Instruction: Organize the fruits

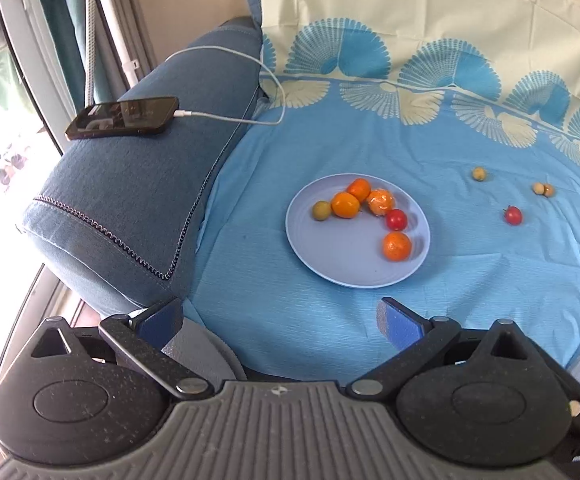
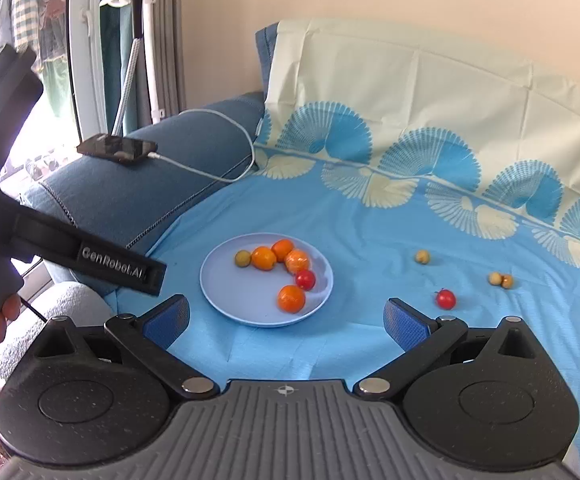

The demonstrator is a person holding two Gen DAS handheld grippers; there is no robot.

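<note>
Your left tongs [image 1: 280, 316] and right tongs [image 2: 286, 318] both gape wide, empty. Six fruits sit on the plate [image 1: 342, 268] ahead; a cherry tomato [image 1: 513, 215] lies on the sheet, right.

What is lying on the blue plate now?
On the plate lie six fruits: four oranges, one red tomato and one small green fruit at the left end. Nothing covers them; only the plate surface under them is hidden.
</note>
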